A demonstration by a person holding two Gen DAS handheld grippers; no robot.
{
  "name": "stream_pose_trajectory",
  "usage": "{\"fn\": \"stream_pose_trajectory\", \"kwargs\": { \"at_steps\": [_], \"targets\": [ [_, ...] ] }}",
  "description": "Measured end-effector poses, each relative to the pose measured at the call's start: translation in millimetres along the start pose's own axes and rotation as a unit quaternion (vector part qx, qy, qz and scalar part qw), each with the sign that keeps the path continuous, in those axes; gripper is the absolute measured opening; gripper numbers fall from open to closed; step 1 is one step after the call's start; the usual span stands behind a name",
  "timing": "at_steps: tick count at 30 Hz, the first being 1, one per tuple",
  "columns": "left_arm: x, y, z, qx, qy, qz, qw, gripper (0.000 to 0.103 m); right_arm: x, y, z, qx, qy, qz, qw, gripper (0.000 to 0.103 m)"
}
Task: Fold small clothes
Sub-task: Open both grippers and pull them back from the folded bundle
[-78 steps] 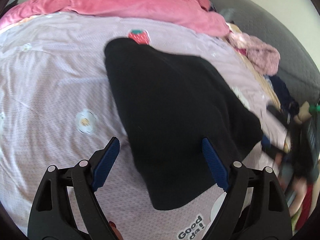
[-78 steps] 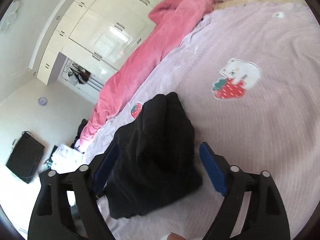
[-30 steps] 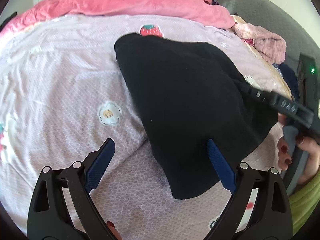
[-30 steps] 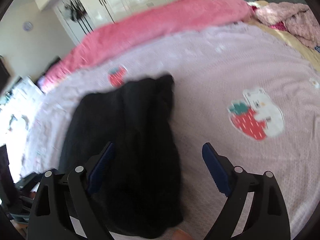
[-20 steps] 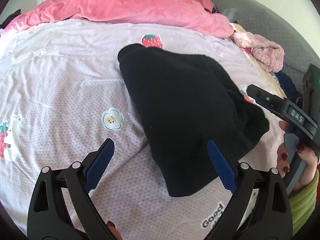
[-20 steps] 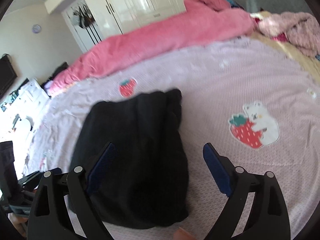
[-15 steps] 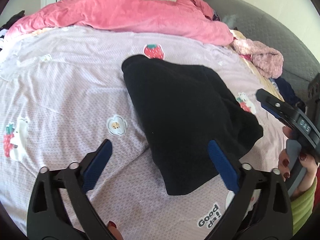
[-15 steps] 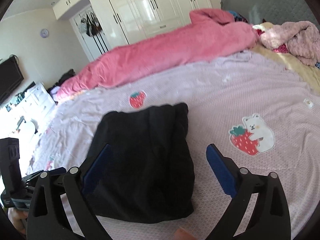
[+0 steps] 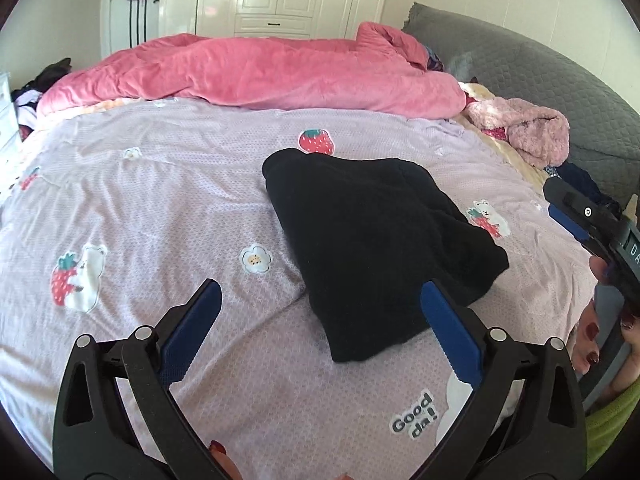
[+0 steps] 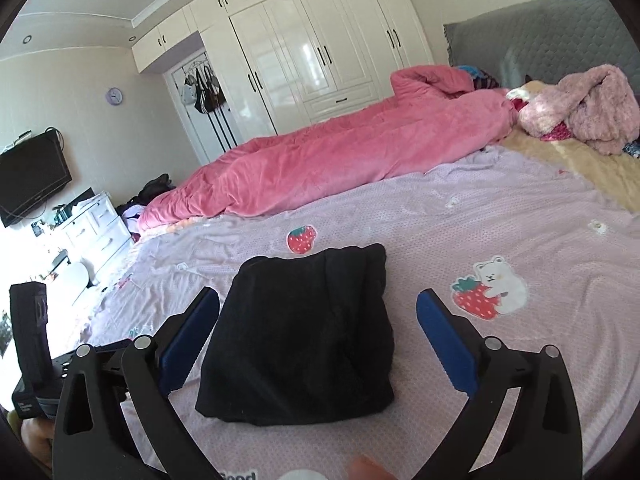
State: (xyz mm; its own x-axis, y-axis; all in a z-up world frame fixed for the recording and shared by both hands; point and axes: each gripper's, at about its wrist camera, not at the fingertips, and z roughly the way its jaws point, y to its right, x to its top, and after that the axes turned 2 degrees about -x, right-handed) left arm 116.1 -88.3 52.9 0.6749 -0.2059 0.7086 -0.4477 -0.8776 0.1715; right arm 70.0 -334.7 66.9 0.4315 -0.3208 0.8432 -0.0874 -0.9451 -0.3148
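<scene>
Both hands are pulling up and away now, left gripper [image 9: 320, 324] and right gripper [image 10: 318, 324] with fingers just spread wide and empty, leaving the black garment [image 10: 304, 336] folded on the lilac bedspread [image 9: 160, 208] — this piece looks done

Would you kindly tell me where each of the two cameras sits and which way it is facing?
Left wrist: rides the open left gripper, looking down across the bed at the folded black garment; fingers on the right gripper show at the right edge.
Right wrist: rides the open right gripper, aimed flatter toward the wardrobe.
Shared: the garment, the pink duvet.
</scene>
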Motion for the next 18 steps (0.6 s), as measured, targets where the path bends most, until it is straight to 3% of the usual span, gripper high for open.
{"fn": "stream_pose_trajectory", "kwargs": {
  "at_steps": [6, 18],
  "targets": [
    [-24.3, 5.5, -17.7, 0.012, 0.015, -0.003, 0.9998, 0.094, -17.5, -1.3, -13.0, -0.010, -0.005, -0.012, 1.000, 0.098],
    [-70.7, 5.9, -34.3, 0.016, 0.002, -0.029, 0.9995, 0.094, -61.8, -11.4, -31.7, -0.022, -0.045, -0.032, 0.998, 0.098]
  ]
}}
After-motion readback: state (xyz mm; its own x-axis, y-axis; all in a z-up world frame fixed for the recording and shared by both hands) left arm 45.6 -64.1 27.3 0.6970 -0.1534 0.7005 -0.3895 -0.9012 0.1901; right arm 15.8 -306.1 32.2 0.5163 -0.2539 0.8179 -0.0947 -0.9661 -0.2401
